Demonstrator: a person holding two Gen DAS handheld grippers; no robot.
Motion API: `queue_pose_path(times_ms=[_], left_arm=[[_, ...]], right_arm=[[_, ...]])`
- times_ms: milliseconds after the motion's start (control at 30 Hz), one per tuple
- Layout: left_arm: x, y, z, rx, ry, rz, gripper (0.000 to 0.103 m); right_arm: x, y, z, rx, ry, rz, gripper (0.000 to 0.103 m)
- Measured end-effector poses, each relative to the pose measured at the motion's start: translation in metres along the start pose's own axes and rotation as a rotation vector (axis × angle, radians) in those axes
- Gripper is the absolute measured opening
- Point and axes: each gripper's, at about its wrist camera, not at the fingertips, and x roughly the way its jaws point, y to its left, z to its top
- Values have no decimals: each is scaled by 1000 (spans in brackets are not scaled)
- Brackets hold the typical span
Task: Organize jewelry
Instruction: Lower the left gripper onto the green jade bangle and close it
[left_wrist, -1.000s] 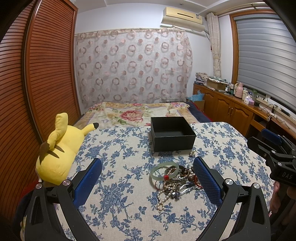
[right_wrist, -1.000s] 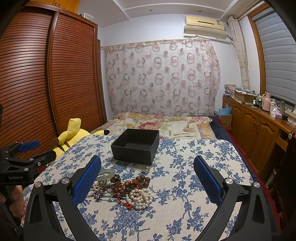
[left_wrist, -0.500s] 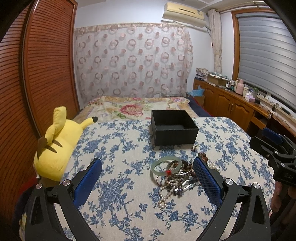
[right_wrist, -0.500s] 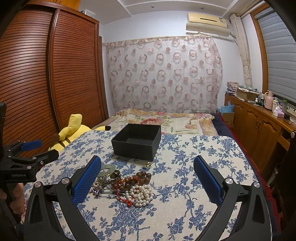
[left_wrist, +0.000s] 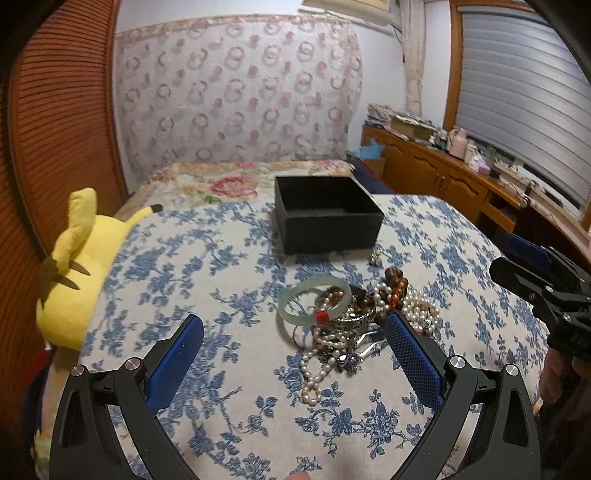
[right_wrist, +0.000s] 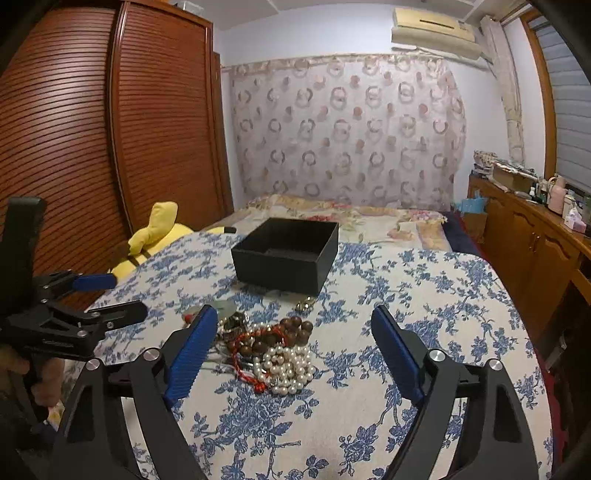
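Observation:
A heap of jewelry lies on the blue-flowered cloth (left_wrist: 221, 288): a pale green bangle (left_wrist: 314, 305), brown wooden beads (left_wrist: 395, 284), pearl strands (left_wrist: 321, 369) and a silver piece. An open, empty black box (left_wrist: 325, 221) stands just behind it. My left gripper (left_wrist: 293, 332) is open, low over the cloth, the heap between its fingers and its right pad. In the right wrist view the heap (right_wrist: 280, 350) lies between my right gripper's (right_wrist: 293, 328) open fingers, nearer the left one; the box (right_wrist: 286, 254) is behind. Both grippers are empty.
A yellow plush toy (left_wrist: 74, 266) sits at the cloth's left edge. A small gold piece (left_wrist: 375, 256) lies apart by the box. A bed with floral cover (right_wrist: 351, 218) is behind, wooden cabinets (right_wrist: 535, 236) at right, a slatted wardrobe (right_wrist: 92, 129) at left.
Both grippers have moved forward and lower toward the jewelry heap; it now sits between their fingers. Both stay open and nothing has been picked up.

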Motion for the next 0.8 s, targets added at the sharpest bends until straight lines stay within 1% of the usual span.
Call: queue_pose_path(times_ms=[167, 267, 500, 567, 600, 800], left_arm=[[22, 6, 2, -20, 49, -45, 95], [33, 10, 4, -30, 72, -71, 95], [61, 13, 14, -51, 141, -143, 95], [69, 13, 17, -55, 160, -155, 93], [74, 13, 19, -59, 175, -165, 90], [101, 12, 23, -90, 244, -211, 86]], right_arm=[[10, 0, -7, -13, 46, 23, 74], [15, 1, -11, -22, 69, 38, 71], [27, 7, -18, -51, 114, 54, 71], [29, 8, -18, -59, 124, 58, 71], [30, 9, -18, -63, 127, 58, 71], [33, 10, -18, -72, 142, 62, 71]])
